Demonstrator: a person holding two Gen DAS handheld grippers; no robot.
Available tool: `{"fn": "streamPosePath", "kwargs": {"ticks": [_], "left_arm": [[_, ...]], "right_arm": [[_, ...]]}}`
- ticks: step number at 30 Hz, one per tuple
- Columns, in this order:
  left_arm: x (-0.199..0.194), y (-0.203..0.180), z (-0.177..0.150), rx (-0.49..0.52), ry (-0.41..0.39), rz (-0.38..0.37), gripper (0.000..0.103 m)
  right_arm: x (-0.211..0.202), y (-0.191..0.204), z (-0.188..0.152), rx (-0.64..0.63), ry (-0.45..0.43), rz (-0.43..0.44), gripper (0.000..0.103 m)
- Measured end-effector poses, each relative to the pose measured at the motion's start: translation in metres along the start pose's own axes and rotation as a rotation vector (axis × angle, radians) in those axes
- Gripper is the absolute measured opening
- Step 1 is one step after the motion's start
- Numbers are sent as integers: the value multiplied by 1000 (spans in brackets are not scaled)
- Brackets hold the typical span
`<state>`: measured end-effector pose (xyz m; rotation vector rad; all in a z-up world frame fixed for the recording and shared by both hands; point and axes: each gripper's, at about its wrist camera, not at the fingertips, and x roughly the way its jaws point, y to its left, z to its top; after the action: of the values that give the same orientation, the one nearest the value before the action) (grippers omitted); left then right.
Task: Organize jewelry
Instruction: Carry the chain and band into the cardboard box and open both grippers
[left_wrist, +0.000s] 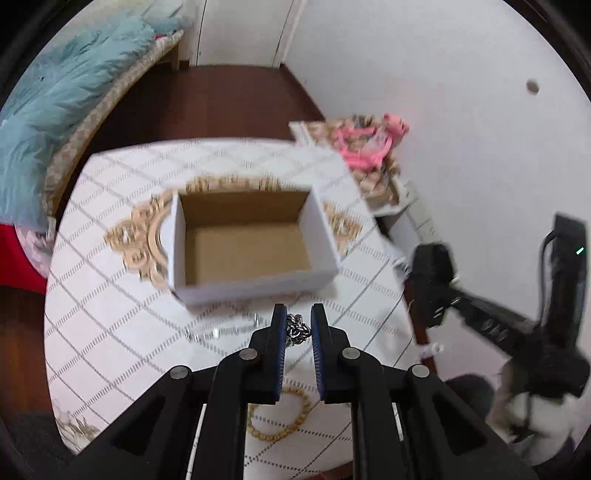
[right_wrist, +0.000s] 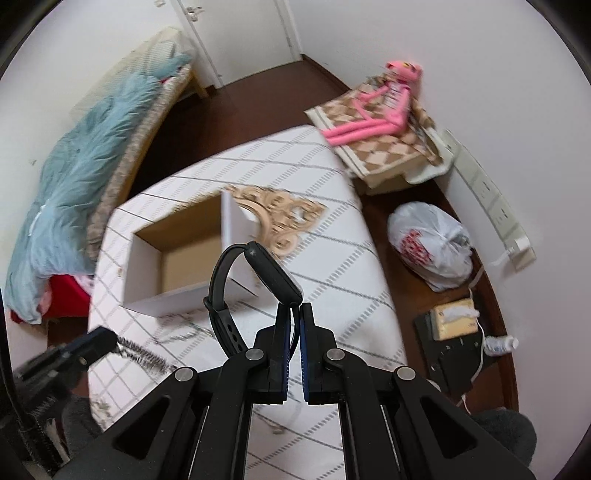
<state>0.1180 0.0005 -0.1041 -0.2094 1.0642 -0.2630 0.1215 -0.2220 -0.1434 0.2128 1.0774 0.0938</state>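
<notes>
Left gripper (left_wrist: 298, 328): seen at the lower centre of the left wrist view; its 2 fingers are clamped on a silver chain (left_wrist: 297, 329), which is bunched between the blue pads just in front of the box. In the right wrist view the same gripper (right_wrist: 110, 341) is seen at the lower left, with the chain (right_wrist: 142, 354) trailing from it, blurred.

Right gripper (right_wrist: 294, 310): seen at the lower centre of the right wrist view; its 2 fingers are pressed together on the strap of a black watch (right_wrist: 255, 280), which is held up above the tabletop, its band looping to the left and its face toward the upper right. In the left wrist view this gripper is seen at the right edge, blurred.

Box (left_wrist: 243, 240): a white cardboard box with a brown inside, open at the top, placed at the middle of the frame; nothing is seen inside it.

Beaded bracelet (left_wrist: 280, 417): a ring of pale beads laid on the tabletop at the lower centre, partly hidden behind the left fingers.

Tabletop (left_wrist: 110, 325): covered by a white cloth with a grey lattice and a gold ornament under the box.

Pink plush toy (right_wrist: 376, 107): seated on a checked cloth at the upper right.

White plastic bag (right_wrist: 432, 247): laid on the floor at the right.

Bed with blue blanket (right_wrist: 85, 177): seen at the left.
</notes>
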Motion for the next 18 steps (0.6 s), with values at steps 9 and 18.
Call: {"fn": "streamPosePath", "kwargs": {"ticks": [9, 18], "left_arm": [[30, 28, 68, -13, 17, 4, 10], [76, 68, 96, -101, 115, 39, 12]], "right_arm": [[44, 63, 47, -107, 64, 55, 5], [109, 104, 74, -232, 174, 3, 5]]}}
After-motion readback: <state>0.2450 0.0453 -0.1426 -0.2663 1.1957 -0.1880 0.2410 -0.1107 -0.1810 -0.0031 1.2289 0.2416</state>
